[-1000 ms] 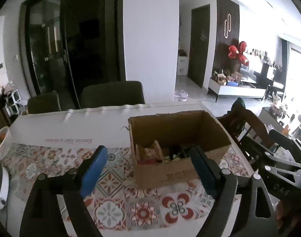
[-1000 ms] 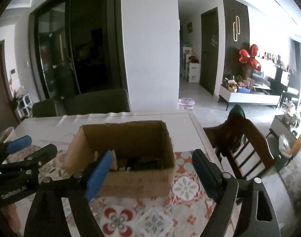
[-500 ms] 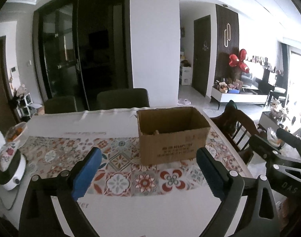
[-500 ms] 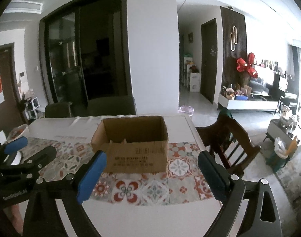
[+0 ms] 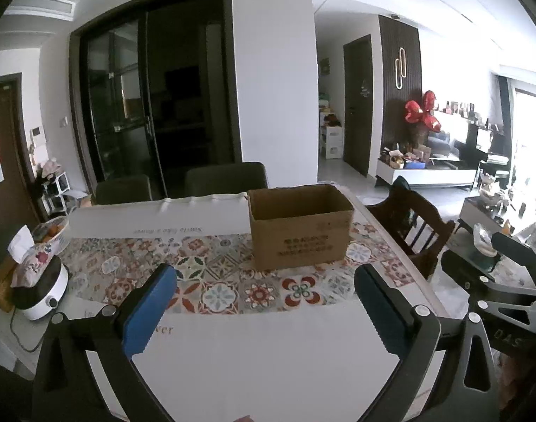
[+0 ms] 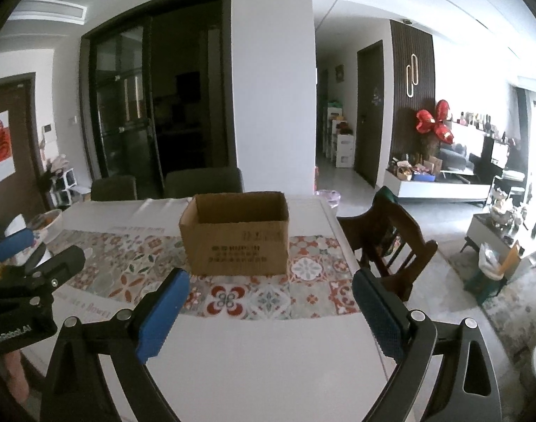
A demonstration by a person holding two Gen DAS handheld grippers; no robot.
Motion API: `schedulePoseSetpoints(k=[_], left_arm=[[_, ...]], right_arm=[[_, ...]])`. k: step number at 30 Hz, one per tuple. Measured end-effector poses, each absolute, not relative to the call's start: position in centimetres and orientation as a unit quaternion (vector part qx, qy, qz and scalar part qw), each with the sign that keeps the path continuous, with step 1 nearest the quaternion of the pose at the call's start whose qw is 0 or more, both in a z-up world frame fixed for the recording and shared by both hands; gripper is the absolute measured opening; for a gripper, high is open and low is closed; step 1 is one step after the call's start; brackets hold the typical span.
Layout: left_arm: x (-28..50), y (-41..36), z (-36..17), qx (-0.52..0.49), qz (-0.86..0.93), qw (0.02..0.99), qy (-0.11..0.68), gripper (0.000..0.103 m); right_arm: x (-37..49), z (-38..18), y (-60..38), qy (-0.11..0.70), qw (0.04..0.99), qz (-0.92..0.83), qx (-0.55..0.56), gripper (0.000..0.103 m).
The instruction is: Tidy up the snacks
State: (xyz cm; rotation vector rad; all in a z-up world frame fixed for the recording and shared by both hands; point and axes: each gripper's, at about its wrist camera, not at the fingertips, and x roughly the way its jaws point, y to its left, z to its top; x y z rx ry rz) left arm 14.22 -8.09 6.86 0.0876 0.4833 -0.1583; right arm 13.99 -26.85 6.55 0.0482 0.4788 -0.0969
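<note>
Left tool [image 5: 266, 302]: jaws stood wide apart, nothing between the blue pads [image 5: 150, 311]; they had just been opening further. Right tool [image 6: 269, 311]: jaws also wide, pads [image 6: 162, 316] empty; it had opened a little within the last sec. Both tools hung over the near, bare white part of the table [image 5: 268, 362], side by side, neither touching anything.

Cardboard box [image 5: 299, 227]: upright, top open, printed side facing the cameras. It sat on the patterned tile-print runner [image 5: 204, 270] toward the far right of the table, well apart from both tools. Box contents could not be made out from this angle; no snacks were visible on the tabletop.

Other items, left-wrist view:
- White round appliance [image 5: 39, 293] at the table's left edge, w/ a floral fabric pouch [image 5: 32, 267] resting on top.
- White bowl [image 5: 51, 228] beyond it, holding orange items; exact type unclear.
- Two dark upholstered chairs [image 5: 225, 179] behind the far edge of the table.
- Dark wooden chair [image 5: 413, 230] at the table's right side.

Right-wrist view: the left tool's body showed at the left frame edge [image 6: 32, 281], the wooden chair to the right of the box.

Background: dark glass sliding doors [image 5: 152, 105], a white pillar, red balloons [image 5: 420, 114] near a low white cabinet.
</note>
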Motion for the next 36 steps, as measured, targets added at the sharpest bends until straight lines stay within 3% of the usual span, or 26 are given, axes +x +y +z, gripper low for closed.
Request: schedulePoseSetpoints(k=[11,36], left_arm=[[10.3,-8.5,7.1,0.045,-0.082,0.969,0.228,0.103],[9.8,-9.2,6.7,0.046,-0.096,0.965,0.240,0.103]], right_arm=[[9.6,6.3,-27.0,0.245,0.968,-0.045,0.028,0.095],[7.3,6.5,-27.8,0.245,0.968,-0.045,0.030,0.095]])
